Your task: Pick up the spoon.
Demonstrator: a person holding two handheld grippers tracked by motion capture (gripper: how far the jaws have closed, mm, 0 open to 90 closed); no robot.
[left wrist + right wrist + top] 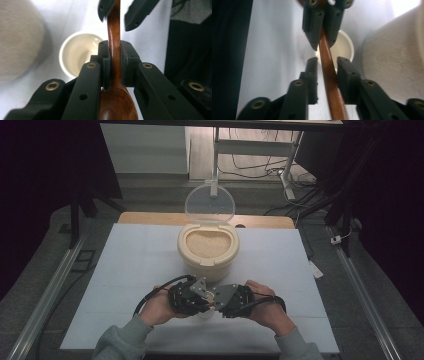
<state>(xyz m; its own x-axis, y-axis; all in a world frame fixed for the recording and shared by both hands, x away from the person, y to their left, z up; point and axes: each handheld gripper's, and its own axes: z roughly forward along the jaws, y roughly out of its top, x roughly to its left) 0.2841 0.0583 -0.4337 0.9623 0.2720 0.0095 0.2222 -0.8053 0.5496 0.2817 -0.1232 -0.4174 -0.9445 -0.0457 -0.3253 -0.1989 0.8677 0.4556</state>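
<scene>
**Wooden spoon passed between two grippers above a small cup on the desk.**

High view: the left gripper [186,297] and right gripper [234,301] meet nose to nose just in front of the open rice container [208,249] on the white desk [125,270]. Left gripper view: its jaws are clamped on the neck of the wooden spoon [114,62], bowl nearest the camera, the white cup [77,53] beneath. Right gripper view: its jaws stand apart beside the handle [329,75], one side clear of it.
</scene>
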